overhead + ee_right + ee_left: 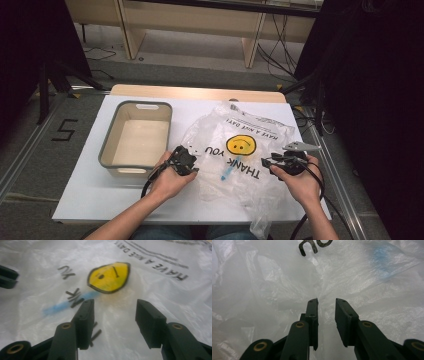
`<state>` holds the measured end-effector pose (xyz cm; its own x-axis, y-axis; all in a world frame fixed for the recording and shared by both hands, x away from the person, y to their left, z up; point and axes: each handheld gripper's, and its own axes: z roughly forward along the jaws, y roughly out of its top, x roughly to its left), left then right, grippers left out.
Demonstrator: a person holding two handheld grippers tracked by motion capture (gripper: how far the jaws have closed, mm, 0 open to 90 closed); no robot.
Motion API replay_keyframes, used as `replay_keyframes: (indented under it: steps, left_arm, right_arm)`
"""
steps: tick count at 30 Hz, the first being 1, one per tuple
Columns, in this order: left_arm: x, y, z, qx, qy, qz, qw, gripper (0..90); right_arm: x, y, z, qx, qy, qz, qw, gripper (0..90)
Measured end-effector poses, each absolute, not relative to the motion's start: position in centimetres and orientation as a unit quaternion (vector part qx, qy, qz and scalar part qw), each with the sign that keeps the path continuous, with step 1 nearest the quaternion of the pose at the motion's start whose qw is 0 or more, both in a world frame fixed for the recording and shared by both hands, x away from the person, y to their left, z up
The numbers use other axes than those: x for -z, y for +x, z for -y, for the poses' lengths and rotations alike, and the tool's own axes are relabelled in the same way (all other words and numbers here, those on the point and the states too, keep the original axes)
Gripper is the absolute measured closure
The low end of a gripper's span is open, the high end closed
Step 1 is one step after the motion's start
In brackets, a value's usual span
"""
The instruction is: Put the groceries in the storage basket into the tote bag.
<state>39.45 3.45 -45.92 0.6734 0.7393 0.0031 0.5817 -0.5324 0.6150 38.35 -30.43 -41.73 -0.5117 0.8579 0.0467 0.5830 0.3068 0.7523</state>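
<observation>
L black two-jaw gripper [326,301] sat at the left edge of a crinkled translucent white plastic bag [240,150], jaws a narrow gap apart w/ only bag film between the tips; whether they touched the film, can't tell. R black two-jaw gripper [113,302] was at the bag's right edge, jaws wide apart, nothing between them, pointed across the bag toward the printed yellow smiley face [109,277].

Bag lay spread on the white tabletop [90,195], roughly centre-right, black "THANK YOU" & "HAVE A NICE DAY" lettering on it. A slim blue object [226,171] showed through the film near the lettering, just below the smiley; exact item unclear. Bag's lower corner hung off the near table edge.

Grey-rimmed rectangular plastic bin w/ pale interior [109,145] stood left of the bag, just beside the L hand [167,177], apart from the bag. Beyond the table: light wood bench legs, floor cables, a "5" marked on the floor at left.

Both forearms came in from the near edge. L hand wrapped its gripper, pointing right into the bag. R hand [295,175] held its gripper pointing left, grey three-cornered plate on top, cable trailing back past the wrist.
</observation>
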Motion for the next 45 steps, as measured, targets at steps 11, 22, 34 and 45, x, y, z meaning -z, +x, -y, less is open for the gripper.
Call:
replay_keyframes:
  steps: [11, 22, 34, 45]
  left_arm:
    - [45.2, 38.1, -4.1, -0.146, 0.840, -0.375, 0.365, 55.2]
    - [45.6, 37.0, -4.9, -0.144, 0.840, -0.370, 0.369, 42.6]
    - [45.7, 36.3, -5.2, -0.149, 0.841, -0.361, 0.373, 39.0]
    - [46.1, 36.4, -5.1, -0.144, 0.844, -0.361, 0.369, 40.0]
  right_arm:
    - [42.8, 37.8, 31.7, -0.354, 0.486, -0.776, 0.189, 46.4]
    - [43.2, 37.0, 32.2, -0.349, 0.494, -0.772, 0.197, 41.0]
    - [43.2, 36.7, 32.6, -0.338, 0.517, -0.758, 0.208, 38.7]
    - [43.6, 36.5, 32.9, -0.316, 0.554, -0.747, 0.188, 37.8]
